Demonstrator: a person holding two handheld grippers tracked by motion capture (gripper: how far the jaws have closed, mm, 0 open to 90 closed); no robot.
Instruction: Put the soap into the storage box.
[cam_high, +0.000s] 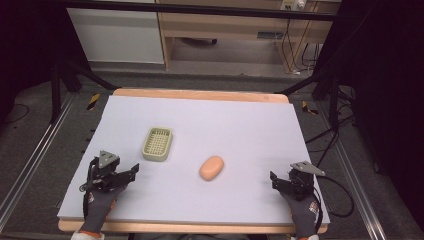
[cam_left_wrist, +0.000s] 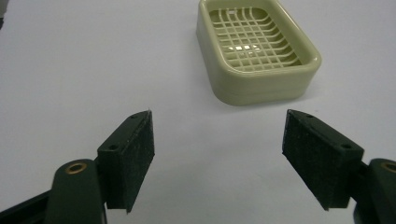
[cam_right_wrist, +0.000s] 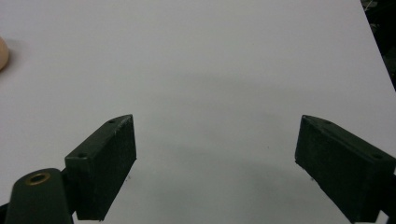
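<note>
2 jaws wide apart; soap dish (cam_left_wrist: 258, 51) just beyond left gripper (cam_left_wrist: 219, 158).

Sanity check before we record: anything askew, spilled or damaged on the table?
Nothing stands out. The soap dish sits upright and empty on the mat, with its grid intact in the left gripper view. The soap lies apart from it, whole. Left gripper and right gripper are open and holding nothing.
</note>
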